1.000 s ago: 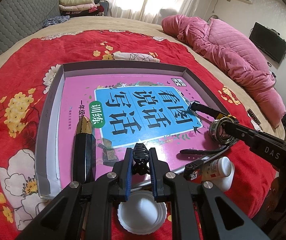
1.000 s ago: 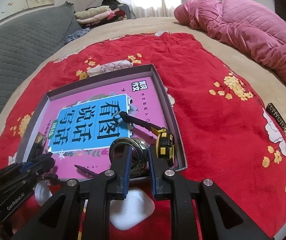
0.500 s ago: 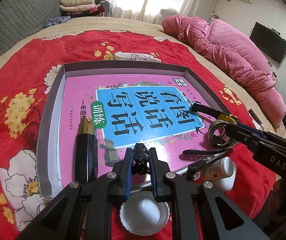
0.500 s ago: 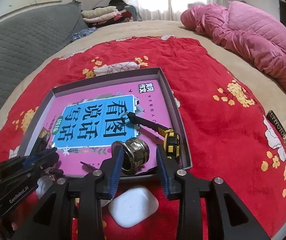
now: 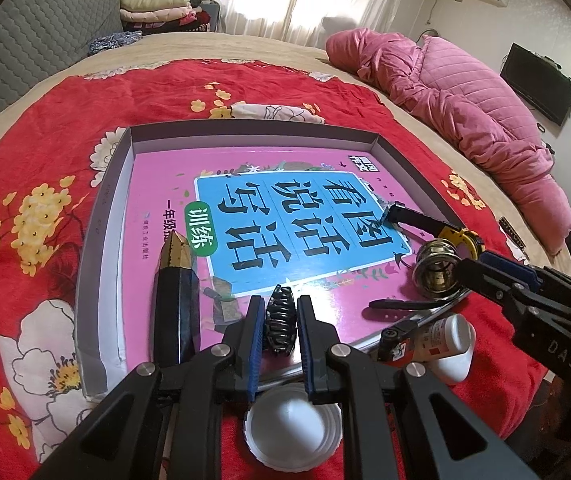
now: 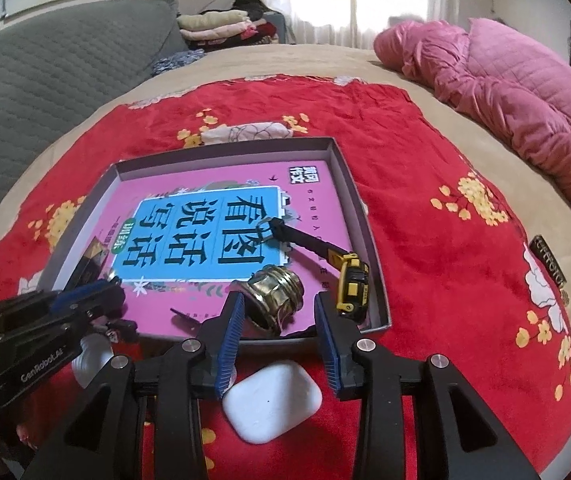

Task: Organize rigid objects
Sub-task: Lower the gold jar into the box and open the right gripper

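While hair clip point(image 5: 280, 325) clamped, white lid point(image 5: 292, 424), bottle point(image 5: 441, 339) lie near.

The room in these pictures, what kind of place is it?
Most likely a home bedroom. The work happens on a bed under a red floral blanket, with a pink quilt heaped on it, folded clothes stacked behind and a wall television.

A bed point(image 6: 425, 80) with a tan cover carries a red flowered blanket point(image 5: 45, 152). On the blanket, ahead of both sets of jaws, lies a shallow grey box point(image 5: 103, 216). Just below the left jaws lies a white lid point(image 5: 291, 424), a white bottle point(image 5: 445, 338) to their right; a white case point(image 6: 271, 404) lies under the right jaws. Beyond lies a pink quilt point(image 6: 525, 92).
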Demonstrator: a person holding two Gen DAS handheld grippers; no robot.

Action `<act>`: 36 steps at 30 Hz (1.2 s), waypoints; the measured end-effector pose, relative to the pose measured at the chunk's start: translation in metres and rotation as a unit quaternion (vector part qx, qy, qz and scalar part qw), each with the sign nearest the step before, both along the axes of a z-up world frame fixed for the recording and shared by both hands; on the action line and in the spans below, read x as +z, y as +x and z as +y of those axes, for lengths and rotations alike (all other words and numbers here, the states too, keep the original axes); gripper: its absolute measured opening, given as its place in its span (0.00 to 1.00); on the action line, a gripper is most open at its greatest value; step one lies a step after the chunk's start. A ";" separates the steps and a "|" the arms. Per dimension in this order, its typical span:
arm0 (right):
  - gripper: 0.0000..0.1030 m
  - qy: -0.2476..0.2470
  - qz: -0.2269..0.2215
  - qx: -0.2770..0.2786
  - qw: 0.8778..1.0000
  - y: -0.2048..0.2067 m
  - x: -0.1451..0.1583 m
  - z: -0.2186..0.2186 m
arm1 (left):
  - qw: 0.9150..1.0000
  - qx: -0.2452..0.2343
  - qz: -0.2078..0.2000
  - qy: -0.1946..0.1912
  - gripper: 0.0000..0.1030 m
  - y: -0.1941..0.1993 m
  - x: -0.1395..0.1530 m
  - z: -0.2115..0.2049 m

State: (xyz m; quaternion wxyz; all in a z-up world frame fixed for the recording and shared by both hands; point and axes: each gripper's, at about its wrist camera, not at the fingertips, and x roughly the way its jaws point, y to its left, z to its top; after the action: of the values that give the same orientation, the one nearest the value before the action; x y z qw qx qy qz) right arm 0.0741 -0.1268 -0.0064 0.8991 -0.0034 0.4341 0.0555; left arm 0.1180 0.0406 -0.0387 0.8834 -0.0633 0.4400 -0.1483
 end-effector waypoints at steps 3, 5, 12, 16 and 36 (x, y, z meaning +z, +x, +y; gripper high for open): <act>0.37 0.000 -0.013 0.007 1.000 -0.003 0.005 0.003 | 1.000 0.001 0.000 0.000 0.15 0.000 0.000 -0.002; 0.38 0.001 -0.018 0.008 1.000 -0.004 0.009 0.003 | 1.000 0.000 0.000 0.001 0.15 0.000 0.000 -0.002; 0.46 0.006 -0.015 -0.004 1.000 -0.005 0.010 -0.003 | 1.000 0.000 0.001 0.001 0.16 0.000 0.000 -0.001; 0.47 0.005 -0.014 -0.005 1.000 -0.006 0.009 -0.004 | 1.000 0.005 0.000 0.007 0.22 0.002 -0.001 -0.001; 0.48 0.000 -0.013 -0.007 1.000 -0.009 0.011 -0.007 | 1.000 0.005 -0.004 0.007 0.40 0.001 -0.001 0.000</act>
State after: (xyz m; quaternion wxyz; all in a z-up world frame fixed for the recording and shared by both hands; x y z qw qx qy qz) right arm 0.0656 -0.1333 0.0041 0.9050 -0.0007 0.4226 0.0495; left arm 0.1192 0.0409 -0.0395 0.8862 -0.0581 0.4375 -0.1412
